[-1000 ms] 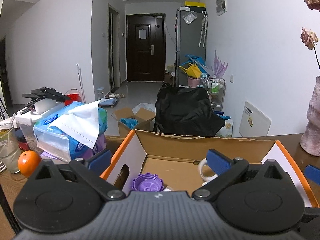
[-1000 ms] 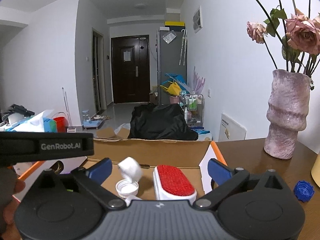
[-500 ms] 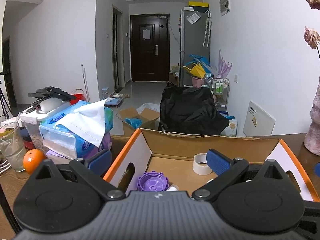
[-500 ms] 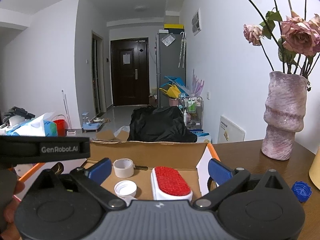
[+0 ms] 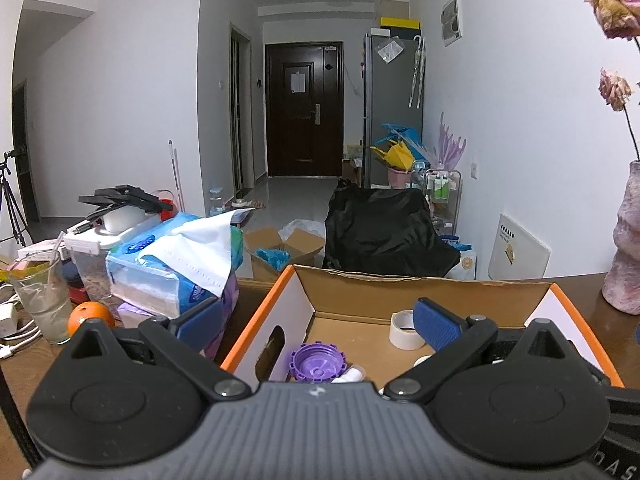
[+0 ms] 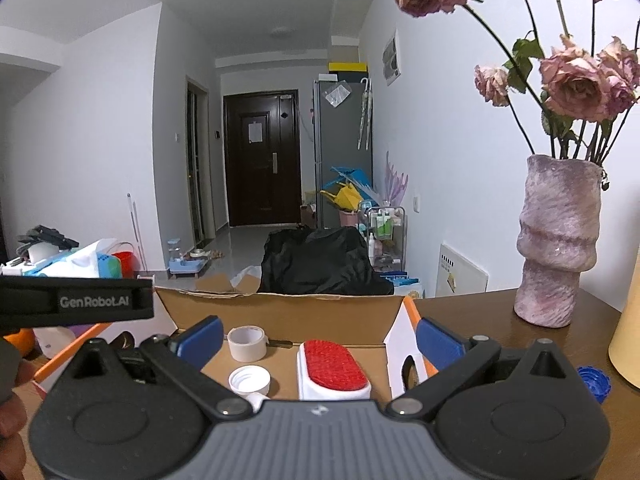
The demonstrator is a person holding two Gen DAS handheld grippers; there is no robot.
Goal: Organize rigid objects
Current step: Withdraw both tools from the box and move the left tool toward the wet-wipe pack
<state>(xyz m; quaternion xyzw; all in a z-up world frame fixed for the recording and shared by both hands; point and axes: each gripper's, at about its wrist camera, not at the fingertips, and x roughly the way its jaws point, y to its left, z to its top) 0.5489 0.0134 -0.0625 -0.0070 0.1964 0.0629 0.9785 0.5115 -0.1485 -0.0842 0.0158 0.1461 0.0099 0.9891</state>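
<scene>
An open cardboard box (image 5: 420, 292) with orange-edged flaps sits on the brown table; it also shows in the right wrist view (image 6: 280, 312). Inside lie a roll of white tape (image 5: 405, 330) (image 6: 247, 343), a purple lid (image 5: 316, 363), a white cap (image 6: 249, 381) and a white brush with a red pad (image 6: 333, 368). My left gripper (image 5: 318, 326) is open and empty over the box's left wall. My right gripper (image 6: 320, 338) is open and empty over the box's near right part. A blue cap (image 6: 595, 383) lies on the table right of the box.
Left of the box stand a tissue pack (image 5: 176, 268), an orange (image 5: 90, 318) and a glass (image 5: 42, 300). A pink vase (image 6: 554, 240) with dried roses stands at the right, also in the left wrist view (image 5: 626, 248). A yellow object (image 6: 628, 332) is at the far right edge.
The tape roll, which was in the air a second ago, has landed and now rests at the back of the box. Both grippers have pulled back and risen slightly.
</scene>
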